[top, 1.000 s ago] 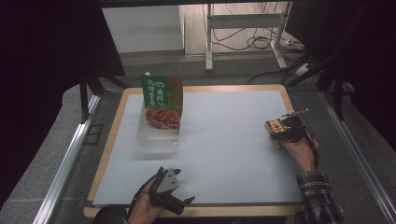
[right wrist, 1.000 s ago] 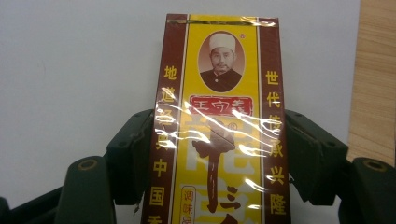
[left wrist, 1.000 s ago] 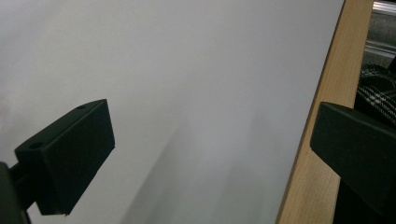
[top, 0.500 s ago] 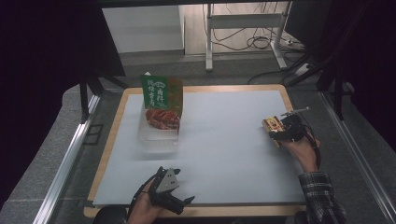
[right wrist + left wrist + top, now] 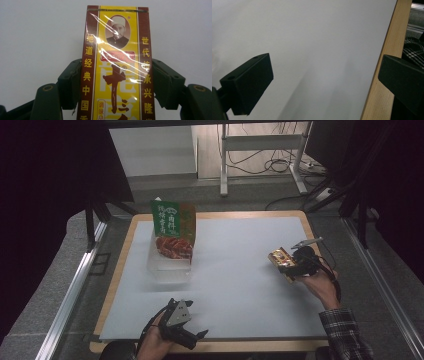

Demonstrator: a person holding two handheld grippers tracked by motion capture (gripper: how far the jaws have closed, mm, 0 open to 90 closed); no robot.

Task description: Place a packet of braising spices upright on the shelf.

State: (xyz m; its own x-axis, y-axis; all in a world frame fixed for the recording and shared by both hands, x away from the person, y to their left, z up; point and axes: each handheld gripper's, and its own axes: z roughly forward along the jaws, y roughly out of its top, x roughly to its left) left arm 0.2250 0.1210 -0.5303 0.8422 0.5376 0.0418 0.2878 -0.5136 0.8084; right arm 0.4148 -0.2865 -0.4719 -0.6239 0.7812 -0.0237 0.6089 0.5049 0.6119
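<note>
A yellow and dark red seasoning box point(image 5: 116, 62) wrapped in shiny film sits between the jaws of my right gripper point(image 5: 117, 82), which is shut on its two long sides. In the high view that gripper point(image 5: 290, 264) holds the box point(image 5: 278, 256) a little above the white mat at the right. My left gripper point(image 5: 192, 335) rests near the table's front edge, open. Its jaws stand wide apart over the bare mat point(image 5: 312, 45) with nothing between them.
A green and red food pouch point(image 5: 172, 227) stands upright in a clear plastic container point(image 5: 169, 268) at the mat's back left. The white mat point(image 5: 235, 285) lies on a wooden board point(image 5: 115, 285). A wooden edge point(image 5: 384, 75) runs past the left gripper's far jaw.
My right gripper has lifted the seasoning box slightly and carried it a little toward the left. The left gripper has stayed where it was.
</note>
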